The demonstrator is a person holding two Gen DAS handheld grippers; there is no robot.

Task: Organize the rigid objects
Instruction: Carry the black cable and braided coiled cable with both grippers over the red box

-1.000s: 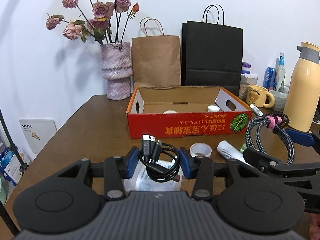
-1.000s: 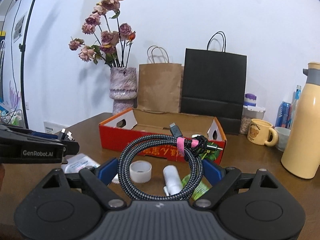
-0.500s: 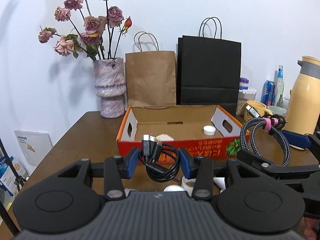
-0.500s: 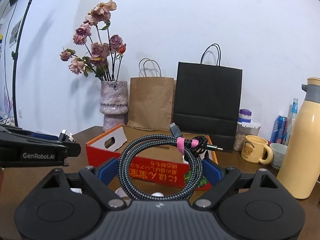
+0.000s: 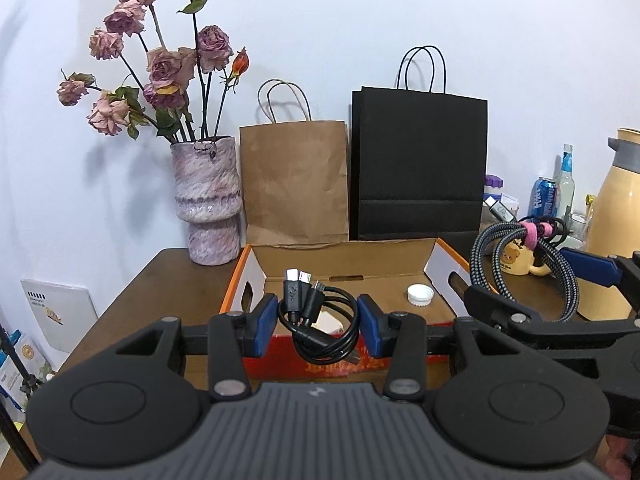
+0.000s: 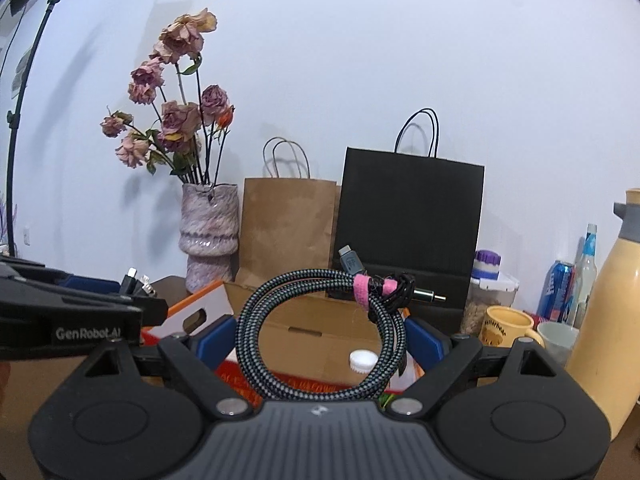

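Seen along the left hand-held gripper (image 5: 318, 326), its blue pads were squeezed close on a small coiled black rubber-sheathed cable (image 5: 318, 320), the plugs standing upward. The bundle hung just in front of the open red-and-orange cardboard box (image 5: 440, 264) on the dark wooden worktop (image 5: 160, 280), seemingly carried there to be dropped inside. A white ribbed bottle cap (image 5: 420, 294) already lay on the box floor. The other gripper's load showed at the right edge.

Seen along the right hand-held gripper (image 6: 320, 342), the pads stood wide apart yet pressed on either side of a larger coil of grey-and-black braided cable (image 6: 256, 332), bound by a pink fabric strap (image 6: 362, 286) that kept its loops together. That coil, too, was held above the box's near wall, the cap visible through its ring; the left gripper's arm reached in alongside.
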